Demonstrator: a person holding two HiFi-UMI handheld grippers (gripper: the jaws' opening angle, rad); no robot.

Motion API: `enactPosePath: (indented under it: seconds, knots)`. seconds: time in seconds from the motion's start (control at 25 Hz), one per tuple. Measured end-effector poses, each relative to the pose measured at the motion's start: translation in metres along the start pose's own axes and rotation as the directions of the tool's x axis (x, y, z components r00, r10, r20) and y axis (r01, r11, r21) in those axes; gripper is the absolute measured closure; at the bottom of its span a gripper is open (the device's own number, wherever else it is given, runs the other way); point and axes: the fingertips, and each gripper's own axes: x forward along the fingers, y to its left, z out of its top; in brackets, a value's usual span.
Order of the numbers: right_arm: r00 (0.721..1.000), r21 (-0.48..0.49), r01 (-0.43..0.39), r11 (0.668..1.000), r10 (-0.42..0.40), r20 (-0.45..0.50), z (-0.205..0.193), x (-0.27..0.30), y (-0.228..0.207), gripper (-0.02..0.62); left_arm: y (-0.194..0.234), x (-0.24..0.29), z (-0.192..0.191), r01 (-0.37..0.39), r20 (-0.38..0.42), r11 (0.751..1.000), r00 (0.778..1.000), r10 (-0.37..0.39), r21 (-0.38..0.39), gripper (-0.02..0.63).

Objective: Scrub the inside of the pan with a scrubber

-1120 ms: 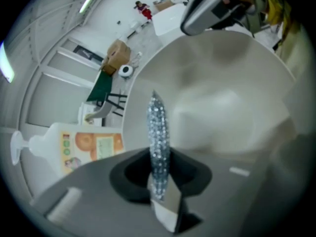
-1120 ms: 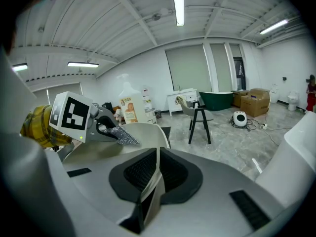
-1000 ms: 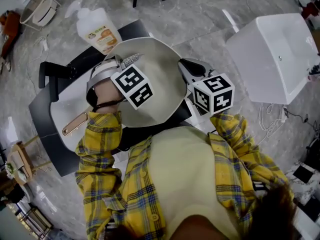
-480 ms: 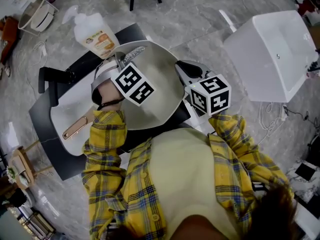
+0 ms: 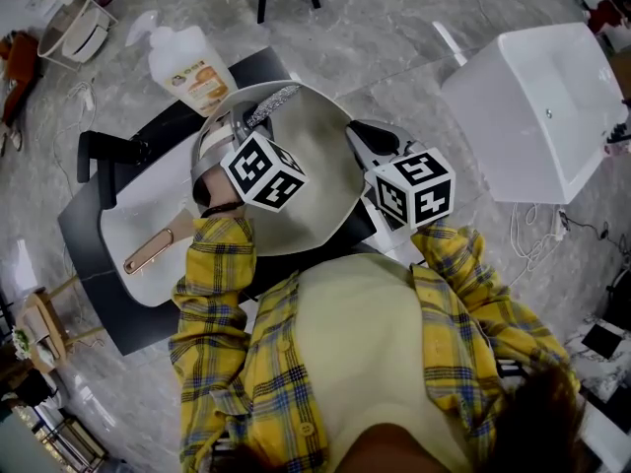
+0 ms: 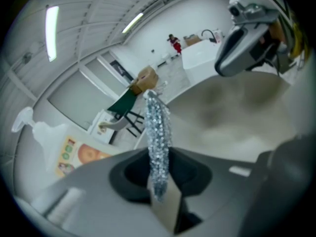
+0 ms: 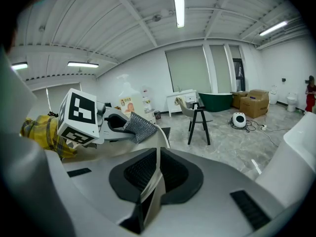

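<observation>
Both were clenched: the left hand-held gripper (image 5: 246, 121) gripped the scrubber (image 5: 273, 103), and the right hand-held gripper (image 5: 357, 138) pinched the pan's rim. The pan (image 5: 315, 166) stood tilted over the counter (image 5: 84, 235), its inside facing the person and its handle (image 5: 148, 249) pointing down to the left. The scrubber sat at the far upper rim, against or near the inner wall. Scrubbing seemed under way, but no suds or cleaned streak showed, so most of the inside probably remained to do.
</observation>
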Motion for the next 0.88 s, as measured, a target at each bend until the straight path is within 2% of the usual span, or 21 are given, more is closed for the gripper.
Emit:
enactPosePath:
  seconds: [0.32, 0.6, 0.76, 0.88]
  knots:
    - [1.000, -0.002, 0.003, 1.000, -0.003, 0.001, 0.000, 0.001, 0.000, 0.578, -0.012, -0.001, 0.008, 0.021, 0.066, 0.999, 0.998, -0.019, -0.027, 0.515]
    - [1.000, -0.003, 0.004, 1.000, -0.004, 0.000, 0.000, 0.002, 0.000, 0.578, -0.023, -0.010, 0.015, 0.087, 0.130, 0.994, 0.988, -0.078, -0.065, 0.517]
    - [1.000, -0.004, 0.004, 1.000, -0.004, -0.001, 0.000, 0.001, 0.001, 0.578, -0.025, -0.025, 0.016, 0.151, 0.145, 0.986, 0.979, -0.140, -0.064, 0.515]
    - [1.000, -0.005, 0.004, 1.000, -0.004, 0.000, 0.001, 0.000, 0.001, 0.578, -0.026, -0.031, 0.011, 0.171, 0.107, 0.985, 0.980, -0.167, -0.026, 0.517]
